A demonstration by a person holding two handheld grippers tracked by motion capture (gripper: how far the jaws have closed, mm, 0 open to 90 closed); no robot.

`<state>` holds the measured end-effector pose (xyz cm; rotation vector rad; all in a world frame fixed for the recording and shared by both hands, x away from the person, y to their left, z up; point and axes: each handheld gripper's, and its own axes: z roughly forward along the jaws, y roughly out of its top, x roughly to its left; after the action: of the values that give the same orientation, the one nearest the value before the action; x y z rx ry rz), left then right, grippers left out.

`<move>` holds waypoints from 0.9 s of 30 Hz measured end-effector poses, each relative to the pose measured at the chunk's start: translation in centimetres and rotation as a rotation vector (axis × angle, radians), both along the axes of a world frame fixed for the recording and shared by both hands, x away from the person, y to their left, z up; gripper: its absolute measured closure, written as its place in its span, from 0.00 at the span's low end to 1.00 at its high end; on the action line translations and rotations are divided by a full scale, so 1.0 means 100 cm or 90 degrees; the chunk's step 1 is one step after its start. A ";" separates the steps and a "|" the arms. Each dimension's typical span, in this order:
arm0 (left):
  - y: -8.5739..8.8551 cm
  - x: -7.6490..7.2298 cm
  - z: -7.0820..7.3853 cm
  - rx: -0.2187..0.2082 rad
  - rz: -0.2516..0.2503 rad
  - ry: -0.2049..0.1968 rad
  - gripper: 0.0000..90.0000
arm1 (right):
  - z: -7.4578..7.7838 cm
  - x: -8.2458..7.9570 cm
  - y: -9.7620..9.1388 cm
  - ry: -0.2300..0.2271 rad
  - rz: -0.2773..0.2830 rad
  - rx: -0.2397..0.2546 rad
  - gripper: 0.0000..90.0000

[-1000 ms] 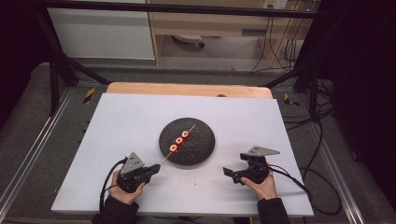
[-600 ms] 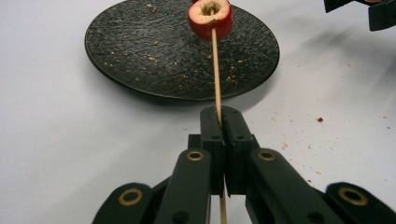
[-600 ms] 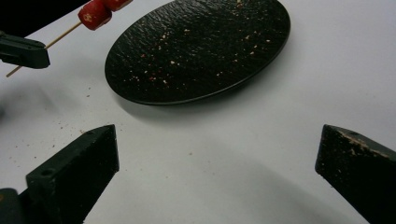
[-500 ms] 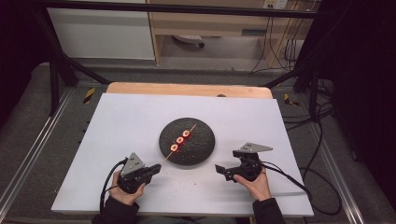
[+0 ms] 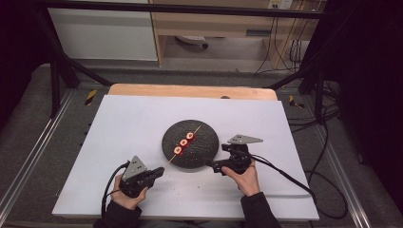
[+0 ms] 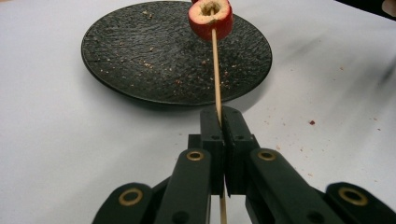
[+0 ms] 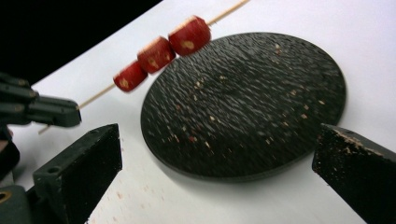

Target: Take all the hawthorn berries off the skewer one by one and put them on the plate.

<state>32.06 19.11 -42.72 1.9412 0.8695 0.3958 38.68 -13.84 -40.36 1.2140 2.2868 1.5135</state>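
Step in hand, by the look of it: pulling fruit off a skewer, or about to.

Left claw [image 5: 159,171] pressed together on the bare near end of the skewer [image 6: 216,70], near the front edge of the counter [image 5: 123,118], left of centre. Pinching wood only, no fruit. Stick passes straight through the closed jaws in the left gripper view.

Skewer runs diagonally up from the left claw across the plate [image 5: 206,142], which sits mid-counter, a bit toward the front. Looks lifted off the plate rather than lying on it: in the right gripper view it hangs above the rim. Can't say for sure about the far tip.

Three red fruit pieces [image 5: 183,142] threaded mid-stick, touching each other in a row over the plate. Nearest one [image 6: 210,17] shows a cored, pale centre.

Right claw [image 5: 215,167] spread wide, empty, at the plate's front right edge, pointed across the plate toward the fruit. Apart from fruit and skewer. Crumbs on the plate and on the right claw's pads [image 7: 369,158].

Next move, as a judgement:
- keep left pinch firm and the stick level
- bring right claw in over the plate, straddle one piece, end piece is easiest
- close gently, fruit looks soft
- slide along the stick axis, not sideways, else snapped stick or slipped grip
- drop piece on plate
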 end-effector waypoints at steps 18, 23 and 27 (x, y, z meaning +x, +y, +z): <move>-0.002 -0.001 0.000 0.002 -0.005 -0.002 0.98 | 0.009 0.029 0.031 0.018 -0.009 0.059 0.16; -0.003 -0.001 0.000 0.001 -0.007 -0.001 0.98 | 0.009 0.038 0.036 0.023 -0.023 0.084 0.25; -0.003 -0.001 0.000 0.001 -0.007 -0.002 0.98 | 0.008 0.043 0.035 0.026 -0.037 0.097 0.31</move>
<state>31.93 18.81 -42.68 1.9453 0.8560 0.3926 43.01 -10.33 -39.53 1.3495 2.1746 1.6840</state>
